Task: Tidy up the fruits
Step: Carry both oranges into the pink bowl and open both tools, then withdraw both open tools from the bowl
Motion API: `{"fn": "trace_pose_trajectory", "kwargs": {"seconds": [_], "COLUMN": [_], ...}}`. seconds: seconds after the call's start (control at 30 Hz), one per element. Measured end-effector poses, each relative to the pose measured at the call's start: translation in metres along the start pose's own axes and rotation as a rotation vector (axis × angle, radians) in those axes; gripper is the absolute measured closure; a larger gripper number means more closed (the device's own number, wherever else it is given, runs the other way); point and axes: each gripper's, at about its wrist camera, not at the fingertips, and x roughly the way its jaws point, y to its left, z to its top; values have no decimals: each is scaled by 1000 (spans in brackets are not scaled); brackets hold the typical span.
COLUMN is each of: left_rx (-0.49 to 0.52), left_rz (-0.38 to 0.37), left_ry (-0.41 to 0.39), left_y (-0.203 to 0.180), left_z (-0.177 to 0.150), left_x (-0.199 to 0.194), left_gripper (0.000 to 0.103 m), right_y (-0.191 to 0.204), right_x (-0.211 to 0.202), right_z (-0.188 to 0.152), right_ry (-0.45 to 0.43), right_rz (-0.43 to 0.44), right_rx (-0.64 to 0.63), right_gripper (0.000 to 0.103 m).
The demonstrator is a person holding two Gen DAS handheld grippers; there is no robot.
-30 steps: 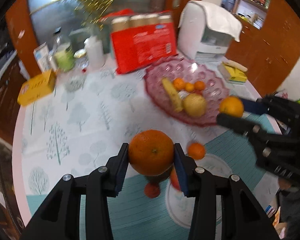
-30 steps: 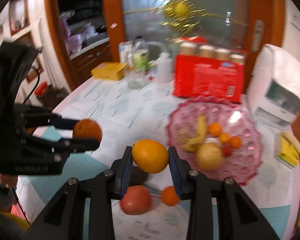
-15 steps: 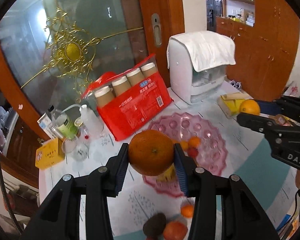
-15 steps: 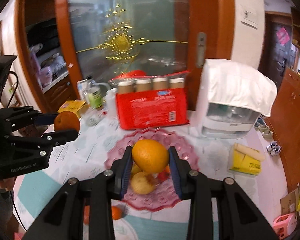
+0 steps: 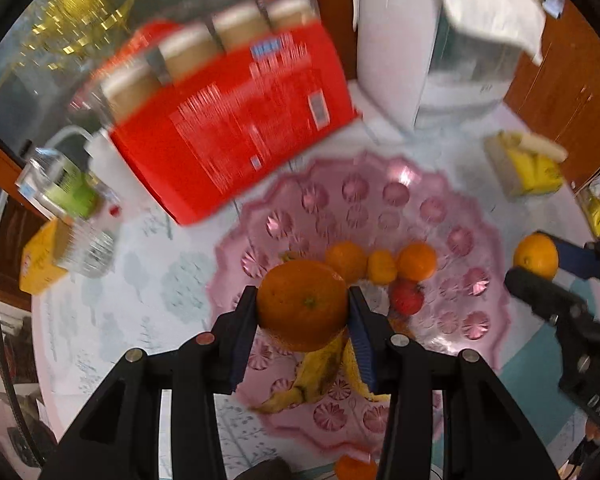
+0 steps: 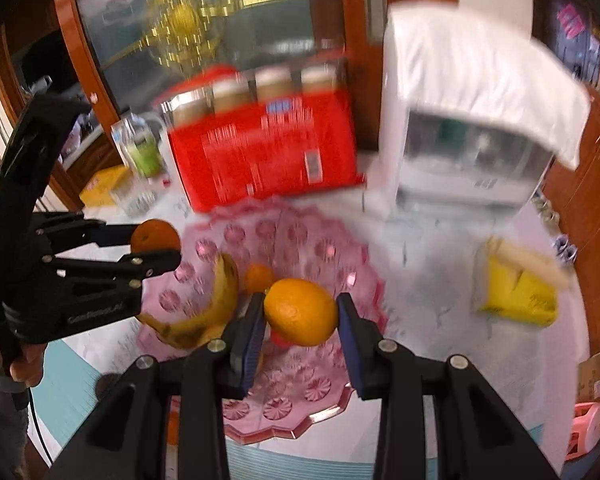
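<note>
My left gripper [image 5: 302, 316] is shut on a dark orange [image 5: 302, 304] and holds it above the near side of the pink glass fruit bowl [image 5: 452, 216]. My right gripper [image 6: 301, 322] is shut on a lighter orange [image 6: 301, 311] above the same bowl [image 6: 300, 240]. Each gripper shows in the other's view, the right one [image 5: 536, 264] at the bowl's right edge, the left one [image 6: 156, 242] at its left edge. In the bowl lie small oranges [image 5: 416, 261], a red fruit [image 5: 407, 297] and a banana [image 6: 216, 308].
A red pack of cups [image 5: 236, 128] and a white appliance under a cloth [image 5: 440, 60] stand behind the bowl. A yellow pack [image 5: 532, 168] lies right, bottles [image 5: 68, 192] and a yellow box [image 5: 40, 256] left. A small orange [image 5: 354, 468] lies near the bowl's front.
Both grippers have dropped and moved forward over the pink bowl, each still holding its orange. The bowl now fills the middle of both views.
</note>
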Motion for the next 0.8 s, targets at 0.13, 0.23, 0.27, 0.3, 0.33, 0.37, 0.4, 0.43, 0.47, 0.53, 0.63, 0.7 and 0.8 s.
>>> {"fn": "trace_pose_trajectory", "kwargs": {"seconds": [0.13, 0.23, 0.27, 0.3, 0.33, 0.37, 0.4, 0.43, 0.47, 0.53, 0.63, 0.7, 0.8], "left_rx": [21, 25, 28, 33, 36, 39, 45, 50, 54, 62, 67, 64, 63], "left_rz": [-5, -20, -24, -27, -31, -35, -42, -48, -53, -63, -73, -72, -65], "left_ry": [60, 81, 86, 89, 89, 90, 89, 90, 91, 87, 64, 32, 1], "left_y": [-12, -16, -17, -19, -21, -20, -21, -22, -21, -22, -19, -17, -11], "left_z": [-5, -7, -8, -9, -10, -9, -9, -10, -12, -14, -18, -23, -26], "left_x": [39, 55, 59, 62, 64, 65, 67, 68, 68, 68, 60, 51, 38], "left_gripper": [61, 61, 61, 61, 61, 60, 60, 60, 60, 59, 48, 35, 32], "right_y": [-2, -3, -2, -2, -1, -1, -1, -1, -1, 0, 0, 0, -3], "right_x": [39, 60, 66, 69, 73, 75, 77, 78, 78, 75, 77, 74, 67], "right_z": [-18, -28, -30, -31, -34, -33, -35, -35, -36, -37, -38, -38, -40], "right_ry": [70, 108, 117, 122, 125, 127, 129, 129, 125, 106, 99, 90, 77], "right_rz": [17, 38, 42, 44, 48, 51, 54, 57, 61, 55, 48, 62, 67], "right_rx": [-1, 5, 9, 10, 9, 9, 10, 12, 14, 0, -20, -21, 7], "right_gripper": [67, 67, 67, 67, 67, 67, 67, 66, 66, 66, 63, 54, 44]}}
